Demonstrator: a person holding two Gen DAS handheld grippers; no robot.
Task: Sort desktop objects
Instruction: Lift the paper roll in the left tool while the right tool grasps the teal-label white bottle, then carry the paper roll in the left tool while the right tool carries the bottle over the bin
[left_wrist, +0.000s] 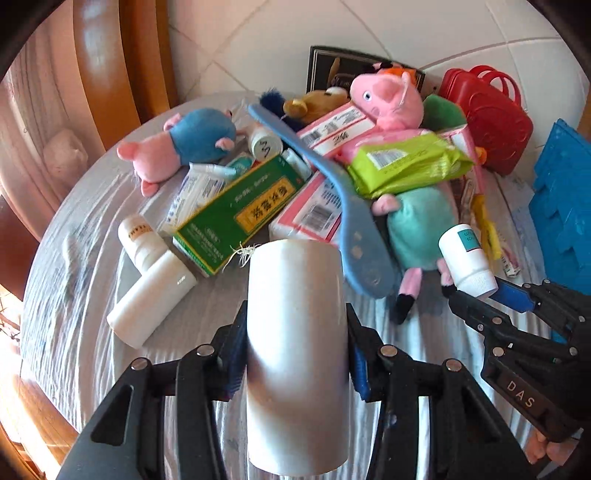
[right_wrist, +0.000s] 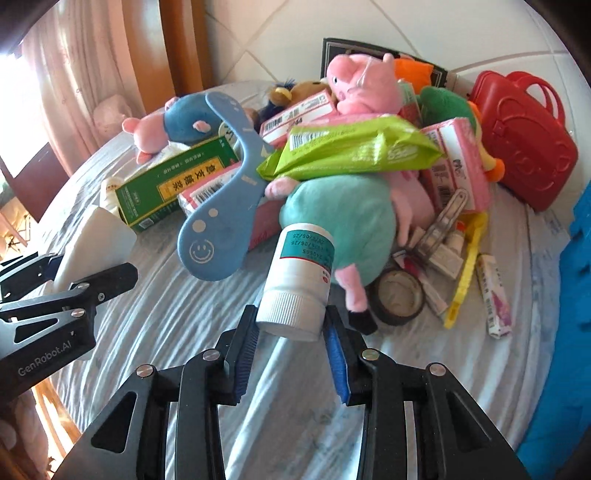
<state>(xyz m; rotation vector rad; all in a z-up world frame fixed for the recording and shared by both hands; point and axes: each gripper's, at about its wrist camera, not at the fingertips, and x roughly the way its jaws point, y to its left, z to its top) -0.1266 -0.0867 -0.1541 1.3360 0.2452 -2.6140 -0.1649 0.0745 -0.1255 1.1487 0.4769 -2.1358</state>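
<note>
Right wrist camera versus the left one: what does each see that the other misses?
Only the right wrist view shows the roll of dark tape, the yellow strip and the smiley face on the blue paddle.

Only the left wrist view shows the two white bottles lying by the green box, and the small white jar behind it.

Both show the left gripper shut on a white cylinder, the right gripper shut on a teal-labelled white bottle, the pig plush toys and the red case.
</note>
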